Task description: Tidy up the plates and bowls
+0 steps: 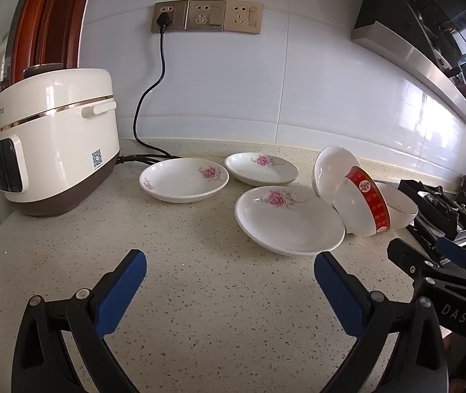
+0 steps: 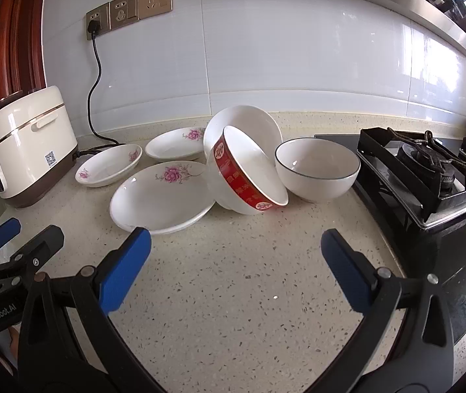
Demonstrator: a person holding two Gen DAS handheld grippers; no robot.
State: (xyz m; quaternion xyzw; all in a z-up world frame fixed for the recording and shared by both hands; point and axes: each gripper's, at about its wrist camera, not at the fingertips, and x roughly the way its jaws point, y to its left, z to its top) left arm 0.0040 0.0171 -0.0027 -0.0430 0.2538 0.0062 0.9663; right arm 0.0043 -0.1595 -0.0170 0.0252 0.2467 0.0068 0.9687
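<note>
Three white plates with pink flowers lie on the speckled counter: a near plate (image 1: 288, 219) (image 2: 161, 195), a left plate (image 1: 184, 180) (image 2: 110, 165) and a far plate (image 1: 260, 168) (image 2: 175, 144). To their right, a red-banded bowl (image 1: 362, 208) (image 2: 249, 173) leans tilted against a plain white bowl (image 1: 331, 170) (image 2: 242, 124), also tipped on its side. A dark-rimmed white bowl (image 2: 316, 168) (image 1: 400, 208) stands upright beside them. My left gripper (image 1: 229, 268) and right gripper (image 2: 236, 249) hover open over bare counter, short of the dishes, with nothing between the blue pads.
A cream rice cooker (image 1: 53, 140) (image 2: 26, 144) stands at the left, its black cord (image 1: 149, 98) running up to wall sockets (image 1: 206, 16). A black gas hob (image 2: 429, 170) (image 1: 445, 209) borders the counter on the right. A range hood (image 1: 429, 49) hangs above.
</note>
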